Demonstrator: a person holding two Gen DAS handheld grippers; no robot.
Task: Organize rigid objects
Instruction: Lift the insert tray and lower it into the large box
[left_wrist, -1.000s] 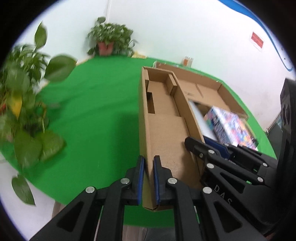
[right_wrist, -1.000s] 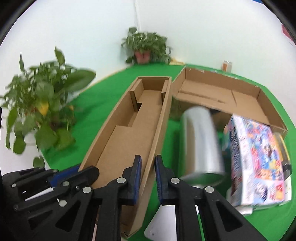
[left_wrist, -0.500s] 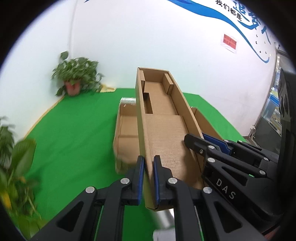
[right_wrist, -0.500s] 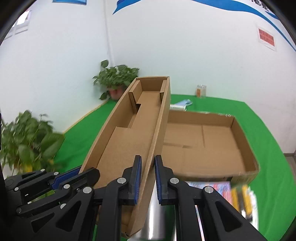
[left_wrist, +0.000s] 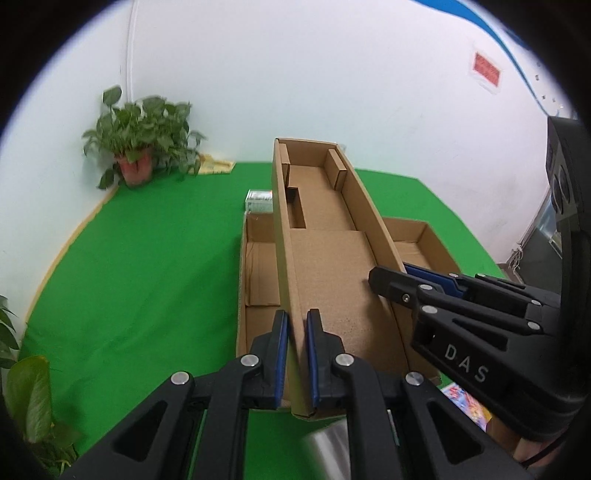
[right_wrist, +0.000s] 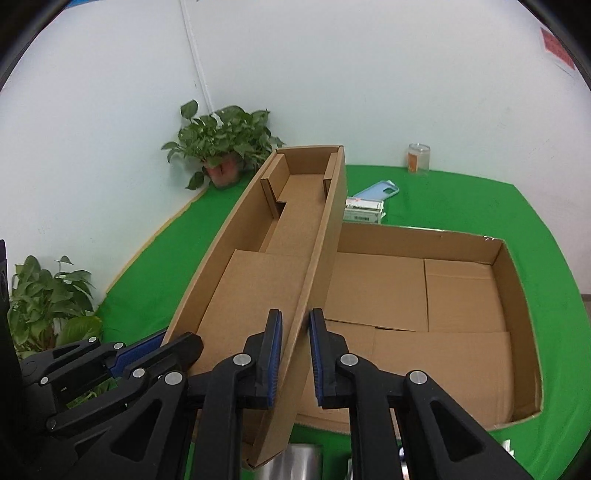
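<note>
Both tools carry a long, narrow cardboard tray (left_wrist: 325, 266) above the wide open cardboard box (right_wrist: 424, 295) that sits on the green table cover (left_wrist: 140, 266). The left gripper (left_wrist: 295, 354) is clamped on the tray's left wall near its close end, its blue pads (left_wrist: 281, 350) pressing either face of the cardboard. The right gripper (right_wrist: 295, 354) grips the opposite wall the same way. Beyond the wide box lie a small white-and-green carton (right_wrist: 364, 211), a light blue phone case (right_wrist: 376, 190) and a clear jar (right_wrist: 419, 157). A potted plant (right_wrist: 225, 147) stands in the corner behind the box. Nearer than the box, a shiny metal cylinder (right_wrist: 299, 461) and a colourful printed box (left_wrist: 467, 404) peek out.
</note>
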